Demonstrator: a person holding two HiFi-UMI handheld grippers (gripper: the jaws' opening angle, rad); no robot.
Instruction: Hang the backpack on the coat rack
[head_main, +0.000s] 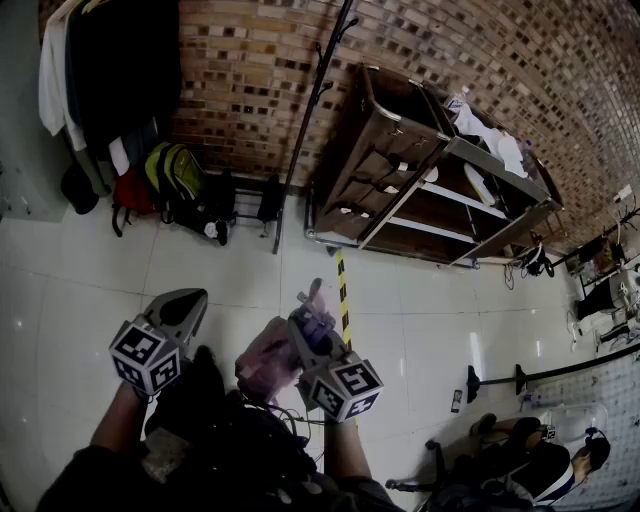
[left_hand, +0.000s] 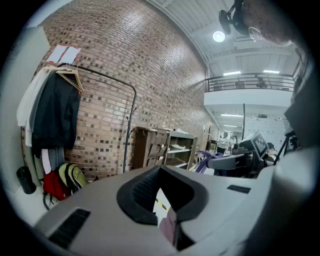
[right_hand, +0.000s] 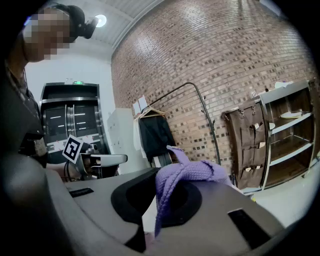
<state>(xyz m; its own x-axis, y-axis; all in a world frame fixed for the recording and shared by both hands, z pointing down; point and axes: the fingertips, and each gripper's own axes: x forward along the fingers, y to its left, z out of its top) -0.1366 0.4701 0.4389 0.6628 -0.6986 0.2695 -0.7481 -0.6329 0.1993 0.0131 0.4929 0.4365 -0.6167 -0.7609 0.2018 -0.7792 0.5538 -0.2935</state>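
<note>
The right gripper (head_main: 308, 322) has its jaws pressed together on a purple woven strap (right_hand: 187, 172), which bunches up over the jaw tips. The pinkish backpack (head_main: 262, 368) it belongs to hangs just below that gripper, close in front of the person and well apart from the rack. The left gripper (head_main: 190, 300) is beside it at about the same height. Its jaws are also closed, and I can make out nothing pinched at their tips.

The coat rack (left_hand: 128, 130) is a black tube frame against the brick wall (head_main: 240, 70), across a stretch of pale tiled floor (head_main: 230, 280). A black coat (left_hand: 55, 117) and a white garment (left_hand: 27, 107) fill its left end on hangers. Under them, at the foot of the rack, a red bag (head_main: 132, 192) and a green-yellow backpack (head_main: 178, 175) sit on the floor with darker bags beside them. A brown shelf cart (head_main: 400, 150) stands just right of the rack's upright. A yellow-and-black floor stripe (head_main: 343, 300) runs from the grippers towards it. A seated person (head_main: 530, 465) is off to the lower right, away from the rack.
</note>
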